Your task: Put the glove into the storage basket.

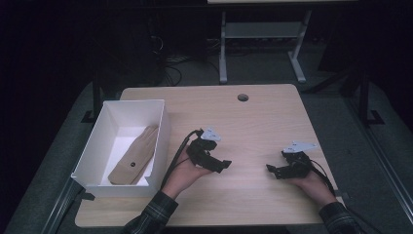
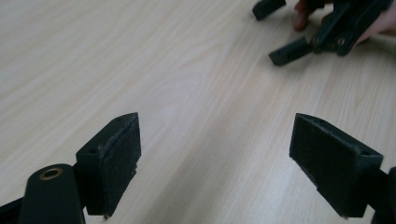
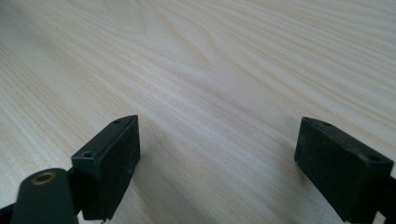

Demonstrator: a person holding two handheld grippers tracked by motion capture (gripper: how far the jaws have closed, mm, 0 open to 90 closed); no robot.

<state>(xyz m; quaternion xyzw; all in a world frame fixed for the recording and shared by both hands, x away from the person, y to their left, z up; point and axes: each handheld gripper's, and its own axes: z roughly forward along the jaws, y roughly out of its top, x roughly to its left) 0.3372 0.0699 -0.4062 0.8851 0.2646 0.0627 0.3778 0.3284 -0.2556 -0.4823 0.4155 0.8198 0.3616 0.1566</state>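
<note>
A tan glove-like object (image 1: 134,156) lies flat inside a white box (image 1: 160,122) at the table's left side. My left gripper (image 1: 220,165) rests on the wooden table just right of the box, open, nothing between its jaws (image 2: 215,163). My right gripper (image 1: 272,169) sits low at the table's right side, open and empty too (image 3: 217,168). In the left gripper view the right gripper (image 2: 322,35) shows far off at the top right, held by a hand, its jaws spread.
The light wood table (image 1: 253,117) has a round cable hole (image 1: 242,97) near its far edge. Behind the table stand the grey legs of another desk (image 1: 223,53), with cables on the dark floor.
</note>
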